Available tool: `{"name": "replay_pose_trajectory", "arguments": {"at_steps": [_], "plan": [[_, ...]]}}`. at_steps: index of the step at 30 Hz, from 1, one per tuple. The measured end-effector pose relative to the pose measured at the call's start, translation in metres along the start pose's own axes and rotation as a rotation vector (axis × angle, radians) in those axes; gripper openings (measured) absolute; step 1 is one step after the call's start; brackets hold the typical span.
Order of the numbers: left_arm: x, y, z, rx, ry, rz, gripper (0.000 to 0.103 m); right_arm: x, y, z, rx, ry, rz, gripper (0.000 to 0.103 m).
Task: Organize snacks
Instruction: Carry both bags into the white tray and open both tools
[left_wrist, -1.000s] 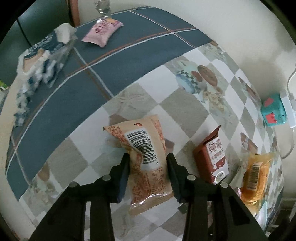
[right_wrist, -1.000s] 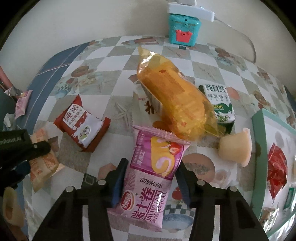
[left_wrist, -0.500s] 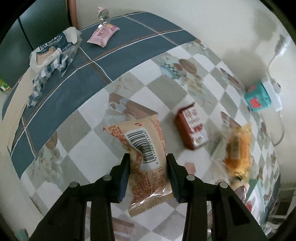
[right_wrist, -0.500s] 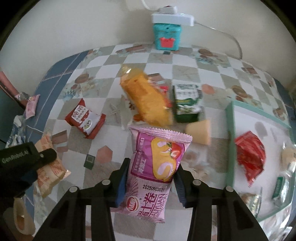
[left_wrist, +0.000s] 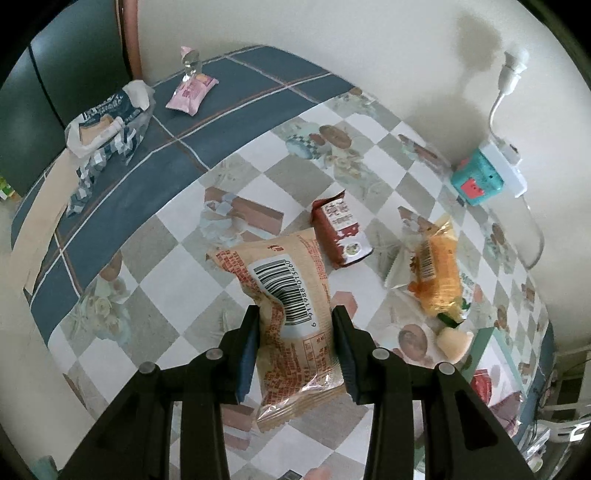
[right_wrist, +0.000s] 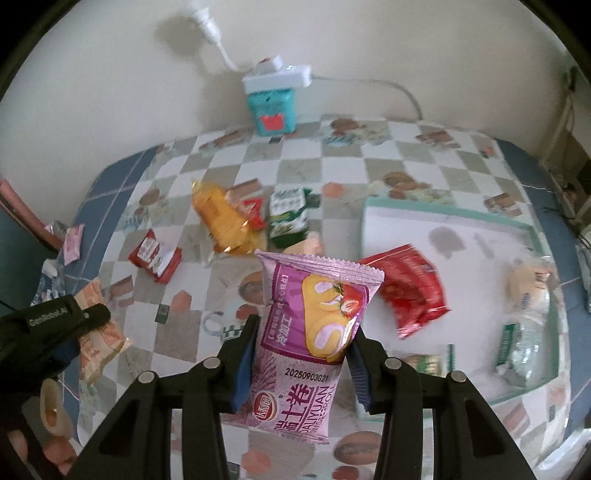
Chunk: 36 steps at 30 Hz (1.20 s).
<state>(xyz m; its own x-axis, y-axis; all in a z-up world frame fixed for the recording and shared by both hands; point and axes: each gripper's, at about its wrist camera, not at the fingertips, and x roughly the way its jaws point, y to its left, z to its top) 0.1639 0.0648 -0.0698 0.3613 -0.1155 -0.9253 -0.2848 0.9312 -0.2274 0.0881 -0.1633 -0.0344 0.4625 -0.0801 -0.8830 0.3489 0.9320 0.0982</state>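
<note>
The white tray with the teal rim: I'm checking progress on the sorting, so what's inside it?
Inside the tray lie a red packet, a pale bun-like snack and green-and-clear wrappers. The held purple packet covers its near left corner.

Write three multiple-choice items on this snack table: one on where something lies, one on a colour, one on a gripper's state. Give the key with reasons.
1. Where does the red crinkled packet lie?
A. In the white tray with the teal rim
B. On the blue border of the tablecloth
C. Under the teal box by the wall

2. What colour is the packet in the right gripper?
A. Green
B. Purple
C. Orange

3. What is the state of the left gripper?
A. Open and empty
B. Shut with nothing in it
C. Shut on the tan barcode packet

Key:
1 A, the red packet rests on the tray's white floor inside the rim.
2 B, the purple roll-cake packet sits between its fingers.
3 C, both pads press the tan packet's sides and the packet hangs clear of the tablecloth.
</note>
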Motion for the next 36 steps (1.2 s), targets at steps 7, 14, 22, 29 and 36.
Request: {"name": "replay_pose_trajectory", "arguments": {"at_steps": [7, 14, 22, 29, 36], "plan": [[-0.018, -0.022, -0.008, 0.034, -0.044, -0.009, 0.040, -0.014, -0.032, 0.011, 0.048, -0.029, -0.021, 0.047], [-0.026, -0.058, -0.024, 0.107, -0.050, -0.039, 0.040, -0.021, -0.070, 0.016, 0.115, -0.043, -0.061, 0.047], [-0.033, -0.102, -0.046, 0.218, -0.051, -0.065, 0.040, -0.024, -0.122, 0.020, 0.227, -0.043, -0.073, 0.047], [-0.040, -0.146, -0.070, 0.335, -0.056, -0.092, 0.040, -0.024, -0.156, 0.022, 0.299, -0.043, -0.086, 0.047], [-0.032, -0.192, -0.101, 0.443, 0.010, -0.163, 0.041, -0.013, -0.183, 0.025, 0.349, -0.008, -0.097, 0.048]]}}
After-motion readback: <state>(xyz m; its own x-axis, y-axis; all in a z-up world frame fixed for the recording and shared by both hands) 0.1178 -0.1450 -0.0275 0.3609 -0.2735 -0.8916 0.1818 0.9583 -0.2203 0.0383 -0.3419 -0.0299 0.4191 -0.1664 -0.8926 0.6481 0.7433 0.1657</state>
